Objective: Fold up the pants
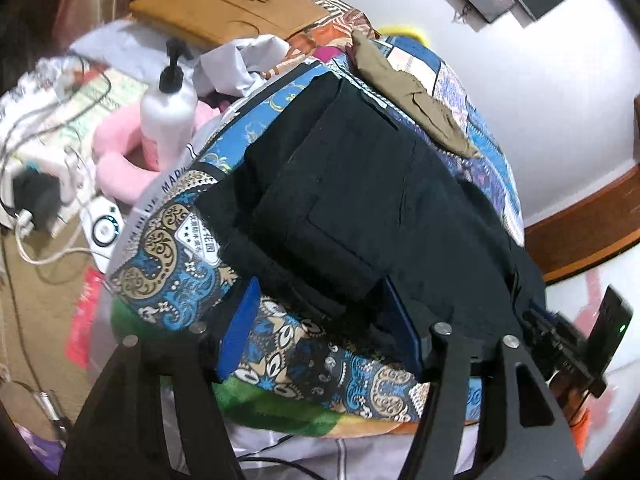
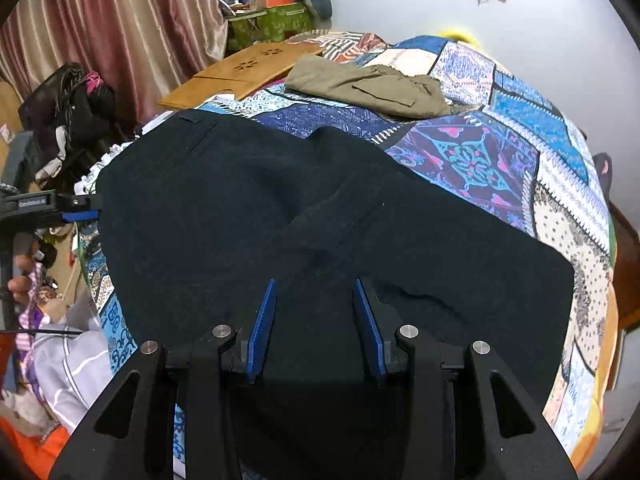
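item: black pants, spread over a patchwork quilt on a bed, filling the middle and lower part of the right wrist view. its dark cloth shows little detail; folds and seams are hard to make out, and the lower edge is cut off behind the gripper frame.

right gripper: lower centre of its own view, blue pads apart, jaws open, nothing between them but the pants' surface beneath. whether the tips touch the cloth cannot be told.

left gripper: lower centre of the left wrist view, jaws wide apart. the left blue pad sits over the quilt, the right pad partly hidden against the pants' near edge; the waistband end lies between and just beyond the fingers. contact not clear. the same gripper shows at the left edge of the right wrist view, beside the pants' left border.

other: olive pants, folded, upper centre of the right wrist view, apart from the black pair. wooden lap tray upper left. white pump bottle left, inside a pink cushion; cables at the left edge blurred.
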Motion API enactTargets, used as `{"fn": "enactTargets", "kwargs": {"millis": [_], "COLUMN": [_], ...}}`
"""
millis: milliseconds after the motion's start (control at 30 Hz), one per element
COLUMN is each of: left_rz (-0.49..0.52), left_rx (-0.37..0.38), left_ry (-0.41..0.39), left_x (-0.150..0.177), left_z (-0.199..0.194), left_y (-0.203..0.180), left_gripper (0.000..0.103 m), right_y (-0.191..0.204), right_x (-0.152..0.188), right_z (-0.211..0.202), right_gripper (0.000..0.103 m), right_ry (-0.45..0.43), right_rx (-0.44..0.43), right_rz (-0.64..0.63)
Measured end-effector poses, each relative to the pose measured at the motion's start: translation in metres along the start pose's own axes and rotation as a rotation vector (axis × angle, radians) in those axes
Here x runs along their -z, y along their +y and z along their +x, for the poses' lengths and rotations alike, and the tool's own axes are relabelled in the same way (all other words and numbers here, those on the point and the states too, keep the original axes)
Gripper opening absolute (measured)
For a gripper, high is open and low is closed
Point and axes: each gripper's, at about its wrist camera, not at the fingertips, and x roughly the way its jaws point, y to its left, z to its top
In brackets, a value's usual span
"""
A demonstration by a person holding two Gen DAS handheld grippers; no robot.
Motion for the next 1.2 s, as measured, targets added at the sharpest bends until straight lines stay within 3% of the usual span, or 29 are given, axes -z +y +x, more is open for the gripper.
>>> {"fn": "enactTargets", "kwargs": {"millis": [167, 433, 467, 533, 567, 700, 900, 1200], "left_rz": [-0.015, 0.019, 0.026, 0.057, 0.076, 0.149, 0.354, 0.538], "left_rx": [0.01, -0.072, -0.082, -0.126, -0.148, -0.155, -0.25, -0.206], "left_ry": [-0.002, -0.018, -0.022, -0.04, -0.043, -0.048, -0.166, -0.291], "left_x": [-0.002, -0.026, -0.028, -0.032, -0.034, -0.037, -0.036, -0.039], "left_z": [0.006, 0.026, 0.029, 0.034, 0.037, 0.042, 0.021, -0.024], "left_y": [-0.001, -0.016, -0.018, -0.022, -0.022, -0.034, -0.08, -0.151], "left_gripper": [0.069, 0.068, 0.066, 0.05, 0.048, 0.023, 0.017, 0.016], "right_y": [0.0, -0.001, -0.002, -0.002, -0.002, -0.003, -0.009, -0.04], "right_x": [0.0, 0.0, 0.0, 0.001, 0.001, 0.001, 0.003, 0.027], "right_z": [0.003, 0.005, 0.005, 0.005, 0.005, 0.005, -0.01, -0.059], "right_gripper": [0.037, 0.037, 0.037, 0.037, 0.037, 0.037, 0.037, 0.037], "right_ry": [0.001, -0.003, -0.005, -0.008, -0.01, -0.012, -0.031, -0.1], "right_rx": [-0.006, -0.019, -0.021, -0.025, -0.026, -0.029, -0.042, 0.031], "right_rz": [0.003, 0.01, 0.01, 0.014, 0.017, 0.022, 0.078, 0.184]}}
